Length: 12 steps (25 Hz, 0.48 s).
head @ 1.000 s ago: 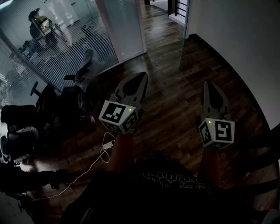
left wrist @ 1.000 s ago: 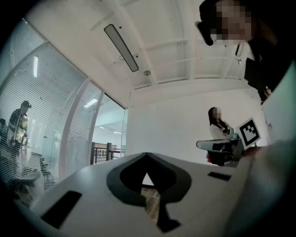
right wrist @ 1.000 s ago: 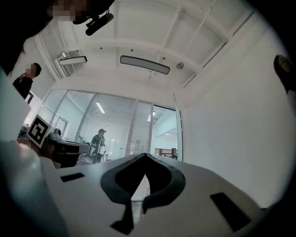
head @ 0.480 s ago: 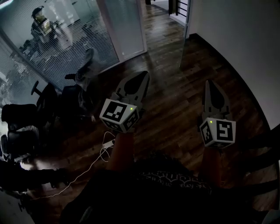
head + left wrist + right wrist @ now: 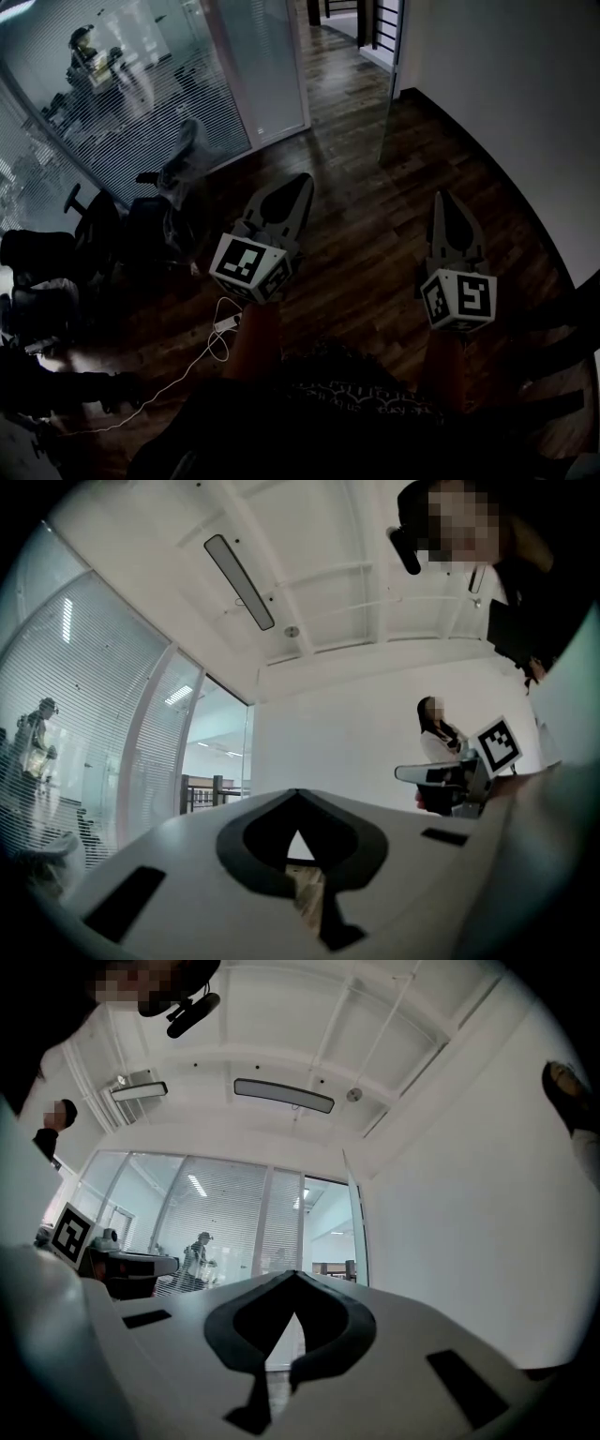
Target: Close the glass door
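The glass door [image 5: 390, 103] stands open, edge-on to me, beside the white wall at the far end of the dark wood floor. In the right gripper view the glass door [image 5: 356, 1232] is a tall pane ahead, just right of the jaws. My left gripper [image 5: 298, 180] is held above the floor and points toward the doorway, its jaws shut with nothing in them. To its right my right gripper [image 5: 443, 195] points the same way, also shut and holding nothing. Both are well short of the door. The left gripper [image 5: 297, 794] shows its tips meeting; so does the right gripper [image 5: 296, 1277].
A glass partition with blinds [image 5: 150, 103] runs along the left, with a person [image 5: 82, 45] behind it. Dark office chairs [image 5: 103, 225] stand at the left, and a white cable [image 5: 217, 330] lies on the floor. A white wall [image 5: 506, 94] bounds the right. Another person [image 5: 437, 747] stands by that wall.
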Available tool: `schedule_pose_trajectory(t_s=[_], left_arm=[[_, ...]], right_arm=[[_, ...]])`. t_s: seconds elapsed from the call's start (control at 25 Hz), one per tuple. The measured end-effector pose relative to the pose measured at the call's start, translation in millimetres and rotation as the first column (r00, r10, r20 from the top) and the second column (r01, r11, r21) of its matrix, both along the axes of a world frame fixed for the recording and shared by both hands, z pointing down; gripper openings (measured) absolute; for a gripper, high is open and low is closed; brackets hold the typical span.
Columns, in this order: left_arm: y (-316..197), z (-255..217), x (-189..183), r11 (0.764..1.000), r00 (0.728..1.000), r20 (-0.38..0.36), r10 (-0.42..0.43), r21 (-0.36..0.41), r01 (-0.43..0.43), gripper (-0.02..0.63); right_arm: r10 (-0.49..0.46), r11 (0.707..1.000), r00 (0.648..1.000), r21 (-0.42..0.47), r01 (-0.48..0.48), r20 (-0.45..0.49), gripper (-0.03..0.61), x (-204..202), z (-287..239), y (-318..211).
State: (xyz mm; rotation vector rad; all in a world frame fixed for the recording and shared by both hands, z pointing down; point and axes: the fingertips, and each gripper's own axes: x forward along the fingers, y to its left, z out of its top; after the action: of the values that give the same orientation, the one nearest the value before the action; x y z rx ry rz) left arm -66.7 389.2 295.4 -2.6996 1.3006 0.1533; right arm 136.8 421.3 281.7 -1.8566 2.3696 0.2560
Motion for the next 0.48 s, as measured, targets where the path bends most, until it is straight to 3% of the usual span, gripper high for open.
schedule_pose_trajectory(t_s=[0.48], left_arm=[[2.9,4.2,21.4,0.999,0.999,-0.03,-0.039,-0.011,0.038,0.002]], right_arm=[[-0.003,1.0,1.0,-0.021,0.003,-0.002,0.003,29.9,10.1,-2.0]])
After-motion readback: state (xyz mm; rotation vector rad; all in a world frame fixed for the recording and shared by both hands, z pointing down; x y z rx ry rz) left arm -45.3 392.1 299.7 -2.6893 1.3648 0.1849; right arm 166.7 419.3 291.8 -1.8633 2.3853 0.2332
